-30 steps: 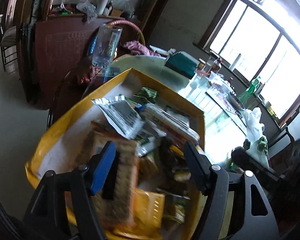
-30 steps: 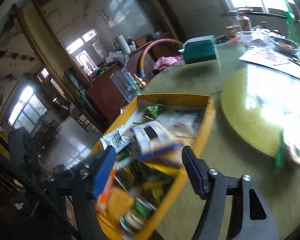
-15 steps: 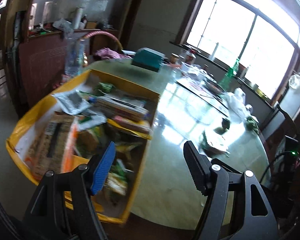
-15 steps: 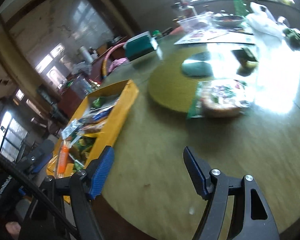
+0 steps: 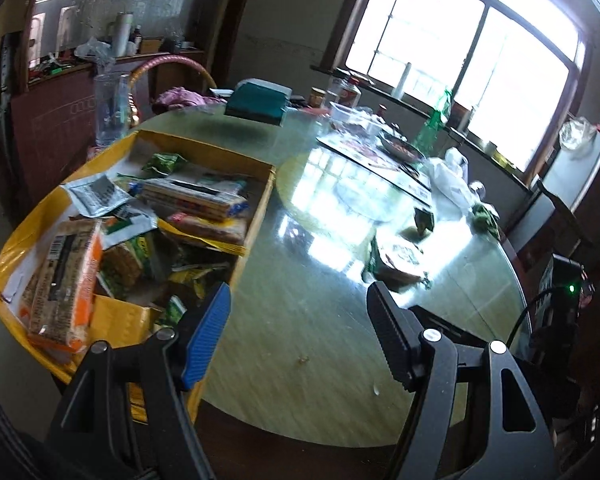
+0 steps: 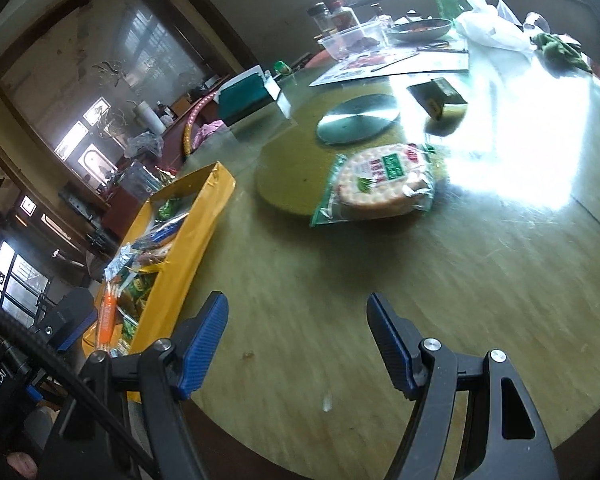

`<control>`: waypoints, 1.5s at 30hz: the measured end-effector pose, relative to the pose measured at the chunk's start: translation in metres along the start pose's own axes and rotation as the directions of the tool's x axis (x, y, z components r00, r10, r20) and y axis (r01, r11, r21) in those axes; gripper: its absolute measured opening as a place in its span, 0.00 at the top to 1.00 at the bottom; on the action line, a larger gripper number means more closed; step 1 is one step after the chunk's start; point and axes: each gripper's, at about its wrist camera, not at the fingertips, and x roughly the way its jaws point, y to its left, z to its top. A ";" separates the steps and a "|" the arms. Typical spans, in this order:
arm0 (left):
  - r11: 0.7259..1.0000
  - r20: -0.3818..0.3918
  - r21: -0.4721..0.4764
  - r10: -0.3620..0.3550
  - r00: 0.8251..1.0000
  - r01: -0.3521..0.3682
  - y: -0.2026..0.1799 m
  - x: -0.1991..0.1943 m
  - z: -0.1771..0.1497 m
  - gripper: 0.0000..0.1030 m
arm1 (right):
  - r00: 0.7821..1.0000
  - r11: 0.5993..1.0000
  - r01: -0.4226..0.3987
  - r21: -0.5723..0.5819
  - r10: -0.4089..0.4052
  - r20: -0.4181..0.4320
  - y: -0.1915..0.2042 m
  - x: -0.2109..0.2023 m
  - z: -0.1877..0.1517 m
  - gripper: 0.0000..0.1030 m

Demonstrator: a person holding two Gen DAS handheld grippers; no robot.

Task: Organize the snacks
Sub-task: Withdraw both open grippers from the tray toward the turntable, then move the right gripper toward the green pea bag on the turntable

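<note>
Crackers (image 6: 384, 178) in that bag look light, crinkly and breakable, so pinch the flat sealed edge. Both jaws wide open, holding nothing.

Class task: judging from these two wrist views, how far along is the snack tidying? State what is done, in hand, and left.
Done: many snack packets already fill the yellow box. In hand: nothing; the left gripper and right gripper are both open and empty. Left: the round cracker pack and a small dark box lie on the table.
</note>
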 end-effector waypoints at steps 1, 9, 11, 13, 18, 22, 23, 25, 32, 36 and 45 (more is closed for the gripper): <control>1.000 -0.004 0.007 -0.007 1.000 0.007 -0.002 0.001 -0.001 0.31 | 1.000 1.000 0.004 0.004 -0.004 0.002 -0.003 -0.001 0.000 0.30; 0.996 -0.020 0.089 -0.011 1.000 0.013 -0.022 0.011 -0.010 0.31 | 0.999 0.999 0.036 0.020 -0.036 0.012 -0.021 -0.007 0.009 0.30; 0.996 -0.024 0.087 -0.015 1.000 0.018 -0.023 0.013 -0.012 0.31 | 0.999 0.998 0.050 0.028 -0.050 0.009 -0.028 -0.008 0.013 0.30; 0.996 -0.039 0.088 -0.023 0.999 0.027 -0.024 0.016 -0.012 0.31 | 0.998 0.998 0.061 0.032 -0.061 0.005 -0.034 -0.009 0.017 0.30; 0.996 -0.061 0.094 -0.005 0.998 0.011 -0.027 0.024 -0.013 0.31 | 0.997 0.996 0.079 0.045 -0.079 -0.002 -0.044 -0.010 0.030 0.30; 0.993 -0.055 0.115 0.017 0.998 -0.010 -0.031 0.027 -0.016 0.31 | 0.998 0.996 0.064 0.063 -0.064 -0.007 -0.053 -0.009 0.044 0.30; 0.993 -0.056 0.117 0.020 0.998 -0.013 -0.031 0.028 -0.016 0.31 | 0.998 0.996 0.066 0.066 -0.066 -0.008 -0.054 -0.009 0.047 0.30; 0.993 -0.058 0.117 0.018 0.998 -0.012 -0.032 0.029 -0.016 0.31 | 0.998 0.995 0.060 0.081 -0.059 -0.010 -0.058 -0.008 0.054 0.30; 0.993 -0.076 0.117 0.004 0.997 0.005 -0.034 0.033 -0.016 0.31 | 0.999 0.993 0.051 0.108 -0.050 -0.020 -0.067 -0.006 0.068 0.30; 0.993 -0.081 0.117 0.002 0.997 0.008 -0.035 0.035 -0.016 0.31 | 0.998 0.992 0.064 0.108 -0.063 -0.015 -0.070 -0.006 0.076 0.30; 0.992 -0.085 0.129 0.008 0.996 0.004 -0.037 0.037 -0.017 0.31 | 0.998 0.991 0.068 0.119 -0.067 -0.009 -0.078 -0.006 0.086 0.30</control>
